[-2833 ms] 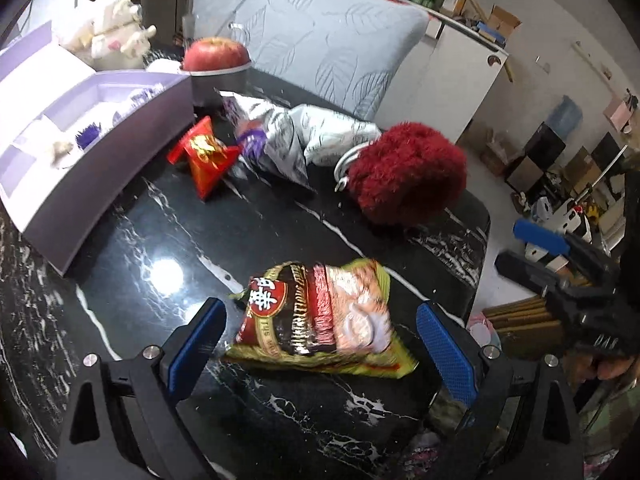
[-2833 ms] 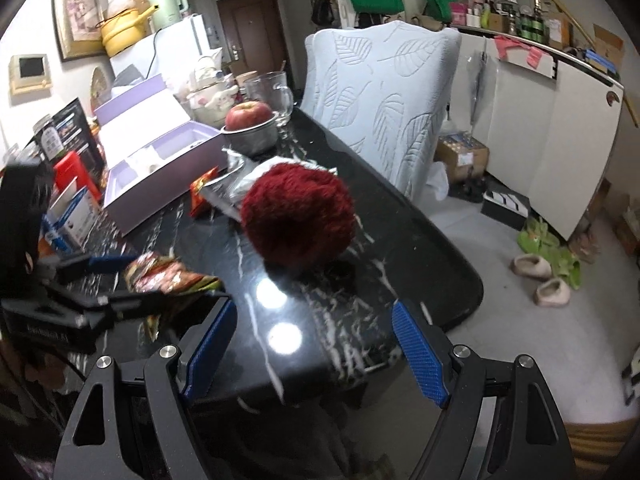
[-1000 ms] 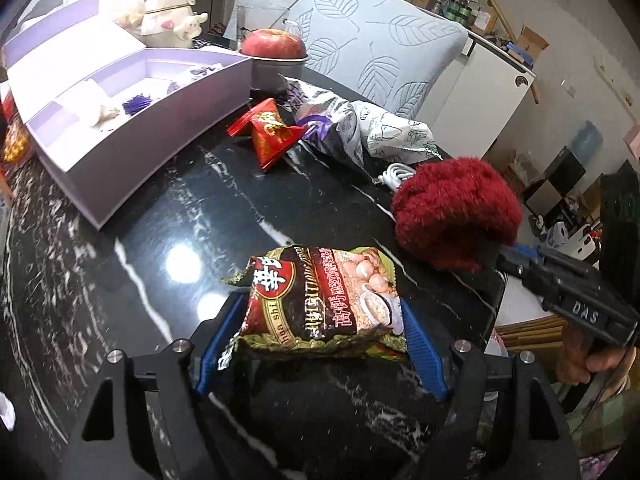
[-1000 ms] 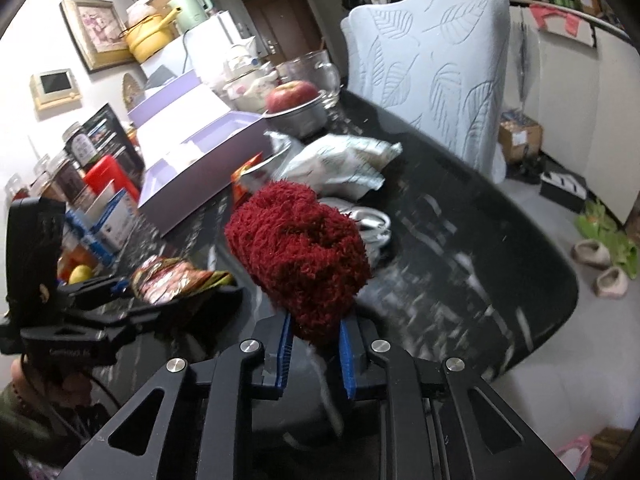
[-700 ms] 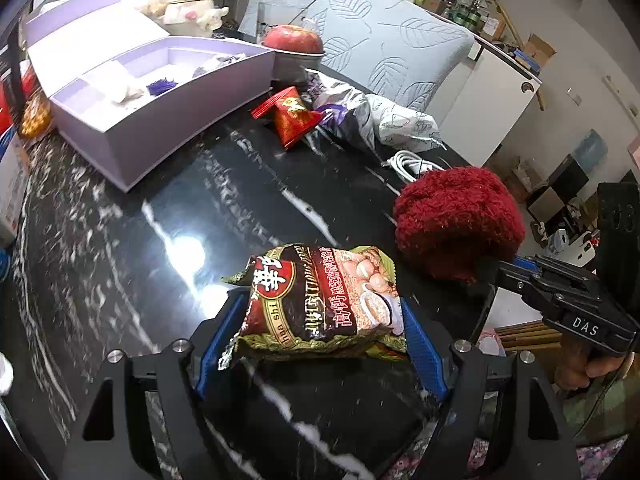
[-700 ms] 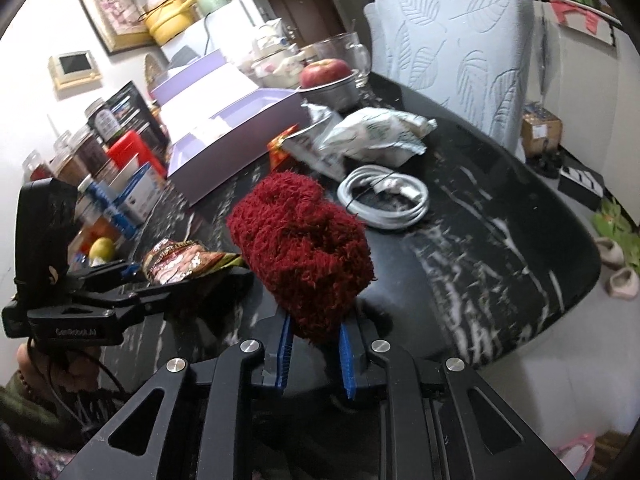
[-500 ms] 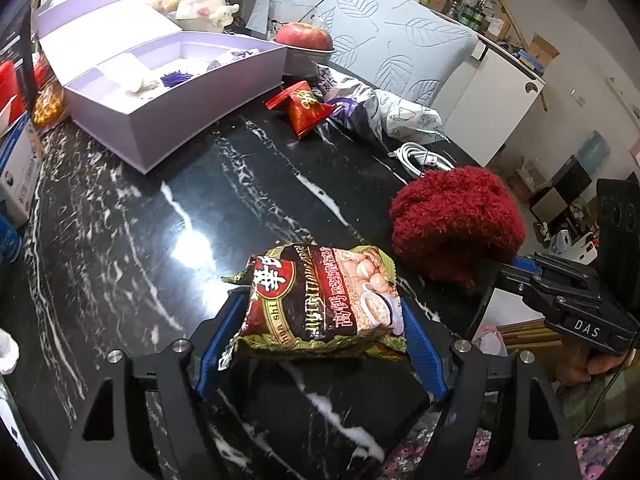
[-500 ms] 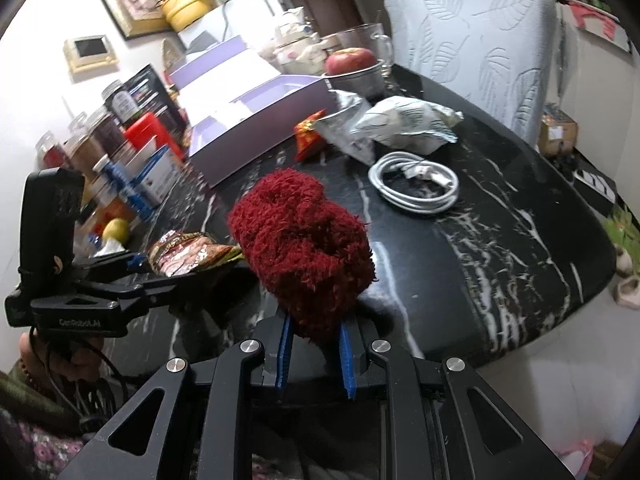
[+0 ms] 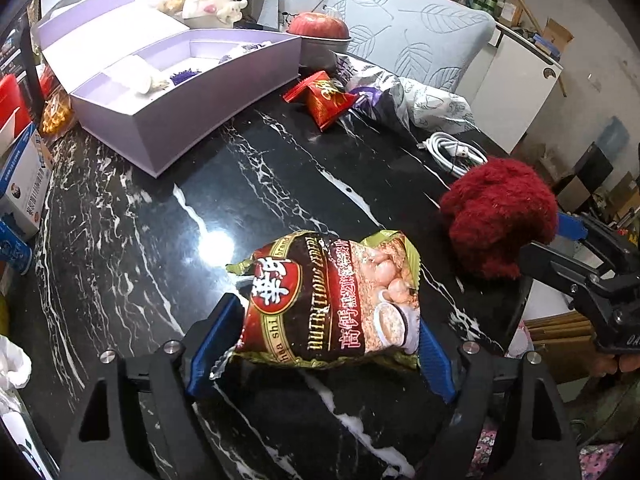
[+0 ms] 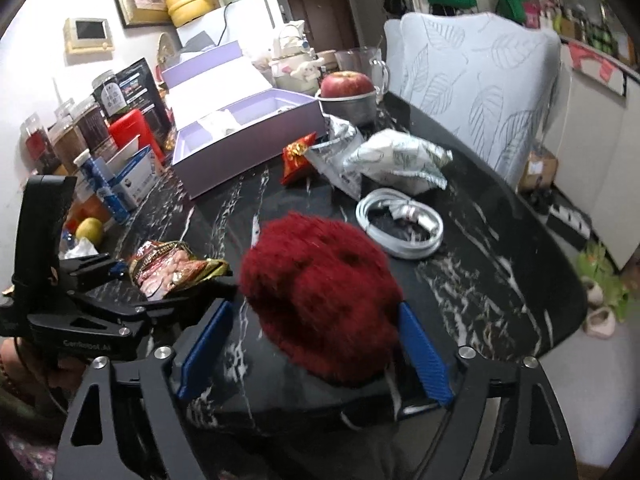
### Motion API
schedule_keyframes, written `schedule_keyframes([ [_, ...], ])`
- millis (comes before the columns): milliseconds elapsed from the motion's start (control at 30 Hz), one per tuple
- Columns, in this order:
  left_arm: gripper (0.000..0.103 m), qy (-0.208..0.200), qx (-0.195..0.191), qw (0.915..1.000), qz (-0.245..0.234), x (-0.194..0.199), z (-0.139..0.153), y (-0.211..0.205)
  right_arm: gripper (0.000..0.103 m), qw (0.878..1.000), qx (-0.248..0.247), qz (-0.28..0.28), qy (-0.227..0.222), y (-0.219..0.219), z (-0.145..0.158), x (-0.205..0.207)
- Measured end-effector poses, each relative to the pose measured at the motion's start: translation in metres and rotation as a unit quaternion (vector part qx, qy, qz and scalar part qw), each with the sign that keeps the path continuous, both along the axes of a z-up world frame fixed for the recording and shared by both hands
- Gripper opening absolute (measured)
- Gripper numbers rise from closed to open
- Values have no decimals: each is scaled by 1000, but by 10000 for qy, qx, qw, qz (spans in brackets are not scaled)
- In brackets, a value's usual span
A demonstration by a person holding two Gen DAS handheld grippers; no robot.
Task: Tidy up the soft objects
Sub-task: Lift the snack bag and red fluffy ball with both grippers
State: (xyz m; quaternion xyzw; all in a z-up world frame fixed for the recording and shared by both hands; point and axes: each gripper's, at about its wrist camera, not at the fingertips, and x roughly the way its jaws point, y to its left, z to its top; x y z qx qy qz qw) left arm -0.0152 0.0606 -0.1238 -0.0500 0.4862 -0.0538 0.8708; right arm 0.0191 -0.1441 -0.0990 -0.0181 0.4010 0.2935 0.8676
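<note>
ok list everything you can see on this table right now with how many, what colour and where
fluffy yarn ball: 1, dark red, between right pads
printed snack bag: 1, red-brown, in left grip
small foil packet: 1, red, mid-table
crinkled foil bag: 1, silver-white, beside packet
coiled cable: 1, white, behind ball
open gift box: 1, lilac, table's left
apple: 1, red, in metal bowl
marble table: 1, black
left gripper: shut on bag
right gripper: open

Open lilac box (image 9: 168,76), apple (image 9: 318,24) in a metal bowl (image 9: 324,50), coiled white cable (image 10: 400,222) on black marble table (image 9: 132,220).
</note>
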Motion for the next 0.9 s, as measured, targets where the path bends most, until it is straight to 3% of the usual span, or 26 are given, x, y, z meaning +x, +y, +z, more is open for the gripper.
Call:
schedule_keyframes([
  [133,82,-23,-31,10000,62,3,-1,4,97,9990,-312,111,-288,15,1,2],
  [467,82,-46,-28,9998,176,0,0,10,99,9949,-791,227,-585,39,-11,4],
  [633,83,-76,54,9998,163,1,-1,8,98,9953,-792,152,-542,39,-19,6],
  [700,83,-95,65,9998,166,2,-1,8,94,9961,-750,130,-444,37,-22,8],
  [767,83,-102,80,9998,174,3,-2,8,78,9968,-730,96,-301,35,-27,11],
  [900,83,-125,107,9997,175,6,-3,9,57,9975,-647,52,-271,30,-27,12],
])
